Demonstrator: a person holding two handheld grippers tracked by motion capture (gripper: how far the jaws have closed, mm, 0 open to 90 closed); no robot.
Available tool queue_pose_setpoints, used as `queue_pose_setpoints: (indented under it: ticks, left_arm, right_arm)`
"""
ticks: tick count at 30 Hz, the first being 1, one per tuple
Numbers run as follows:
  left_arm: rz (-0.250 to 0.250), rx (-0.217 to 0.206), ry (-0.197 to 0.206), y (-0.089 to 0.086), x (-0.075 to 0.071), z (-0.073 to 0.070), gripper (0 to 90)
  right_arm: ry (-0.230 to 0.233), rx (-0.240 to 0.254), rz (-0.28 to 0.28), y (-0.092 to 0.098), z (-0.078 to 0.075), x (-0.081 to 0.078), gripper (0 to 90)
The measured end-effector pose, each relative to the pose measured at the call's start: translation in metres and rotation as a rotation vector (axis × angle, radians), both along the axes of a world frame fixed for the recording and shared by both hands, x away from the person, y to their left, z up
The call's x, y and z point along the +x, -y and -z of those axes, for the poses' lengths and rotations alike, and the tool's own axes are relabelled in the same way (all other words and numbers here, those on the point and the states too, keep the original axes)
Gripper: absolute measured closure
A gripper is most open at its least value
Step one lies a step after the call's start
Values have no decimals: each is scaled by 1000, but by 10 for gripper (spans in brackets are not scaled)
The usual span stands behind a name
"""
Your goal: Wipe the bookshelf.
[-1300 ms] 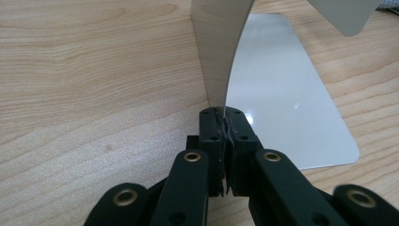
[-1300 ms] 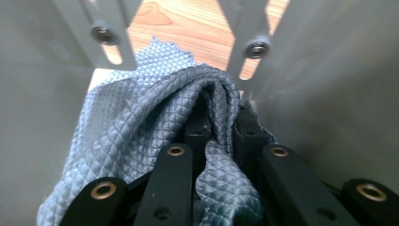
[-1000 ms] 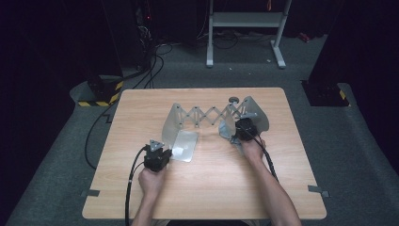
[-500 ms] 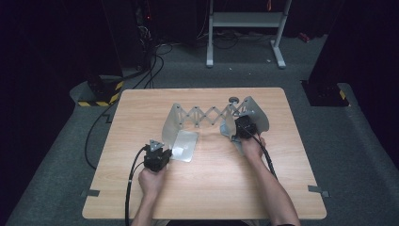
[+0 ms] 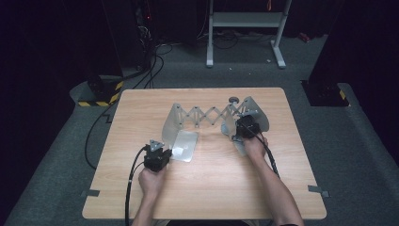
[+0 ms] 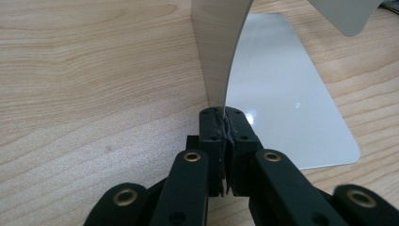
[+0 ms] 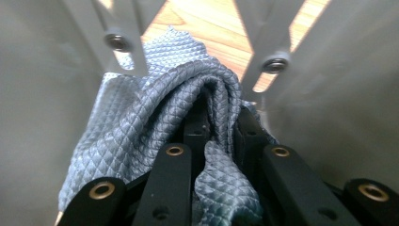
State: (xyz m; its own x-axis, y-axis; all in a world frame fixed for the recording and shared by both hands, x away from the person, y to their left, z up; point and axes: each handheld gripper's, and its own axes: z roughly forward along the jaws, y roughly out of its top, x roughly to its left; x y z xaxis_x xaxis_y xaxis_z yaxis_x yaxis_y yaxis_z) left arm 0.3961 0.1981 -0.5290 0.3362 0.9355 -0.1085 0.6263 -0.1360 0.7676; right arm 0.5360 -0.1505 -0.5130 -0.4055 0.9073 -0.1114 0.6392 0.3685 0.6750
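A grey metal folding rack [image 5: 209,115] with scissor links stands stretched across the table's middle. My left gripper [image 5: 165,149] [image 6: 225,117] is shut on the thin edge of the rack's left end plate [image 6: 219,52], beside its flat base plate [image 6: 282,99]. My right gripper [image 5: 243,127] [image 7: 221,121] is shut on a blue-grey quilted cloth [image 7: 160,103]. It holds the cloth inside the rack's right end, against the link bars and rivets [image 7: 275,64].
The wooden table [image 5: 141,113] is bare in front of and behind the rack. A small dark knob [image 5: 234,99] sits by the rack's right end. Cables [image 5: 131,183] trail from both grippers toward the front edge. A white stand [image 5: 244,21] is on the floor beyond.
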Motion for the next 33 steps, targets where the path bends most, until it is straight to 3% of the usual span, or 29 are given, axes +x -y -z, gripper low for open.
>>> queue_pose_setpoints:
  ticks: [3, 10, 14, 18, 26, 29, 33]
  left_arm:
    - [1, 1, 0, 0, 0, 0, 865]
    - [3, -2, 0, 0, 0, 0, 864]
    - [4, 0, 0, 0, 0, 0, 863]
    - [4, 1, 0, 0, 0, 0, 862]
    - [4, 1, 1, 0, 0, 0, 862]
    - [5, -1, 0, -1, 0, 0, 862]
    - [6, -3, -1, -1, 1, 0, 862]
  right_arm:
    - [13, -11, 6, -4, 1, 1, 798]
    - [13, 68, -20, -9, -2, -1, 800]
    - [56, 153, -28, -3, -19, -5, 802]
    - [133, 221, -41, 5, -41, -13, 802]
    - [214, 226, -92, 6, -71, -28, 801]
    - [213, 218, -101, 8, -70, -37, 801]
    - [185, 195, -93, 20, -55, -52, 801]
